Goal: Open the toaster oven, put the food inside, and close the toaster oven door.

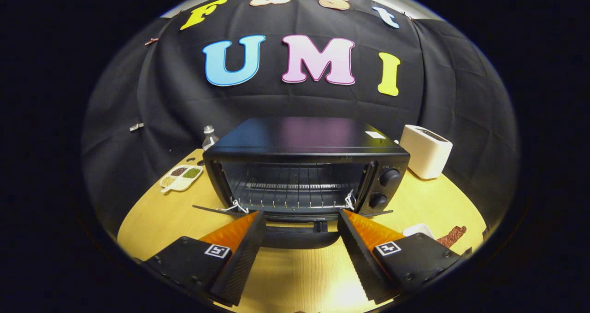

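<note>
Gripper (pixel 302 221) with orange-and-black fingers is spread wide, holding nothing. Just ahead sits the black metal toaster oven (pixel 306 165) on the pale wooden table (pixel 295 276), door (pixel 295 216) dropped flat, wire rack (pixel 290 195) bare. White plate (pixel 419 230) and brown textured food piece (pixel 452 236) are mostly hidden behind the right finger. White toaster (pixel 426 150) stands beyond, right.

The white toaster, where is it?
The white toaster stands on the wooden table just right of the open toaster oven, far beyond the open gripper.
</note>
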`<move>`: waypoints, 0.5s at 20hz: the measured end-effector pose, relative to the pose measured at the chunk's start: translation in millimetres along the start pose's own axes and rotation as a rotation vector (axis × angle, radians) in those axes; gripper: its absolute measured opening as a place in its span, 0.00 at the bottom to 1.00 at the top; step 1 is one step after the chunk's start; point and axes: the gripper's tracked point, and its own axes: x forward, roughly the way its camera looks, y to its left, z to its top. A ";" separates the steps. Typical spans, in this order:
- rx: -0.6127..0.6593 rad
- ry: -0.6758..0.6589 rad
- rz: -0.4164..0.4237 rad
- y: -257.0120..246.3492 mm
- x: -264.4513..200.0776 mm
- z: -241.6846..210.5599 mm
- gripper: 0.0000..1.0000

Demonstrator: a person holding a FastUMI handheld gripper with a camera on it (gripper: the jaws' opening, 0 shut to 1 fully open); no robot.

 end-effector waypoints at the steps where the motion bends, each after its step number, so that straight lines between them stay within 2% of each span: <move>1: -0.001 0.008 0.002 -0.4 -2.6 -7.1 0.98; 10: -0.058 0.126 0.055 -0.7 -11.5 -86.9 0.96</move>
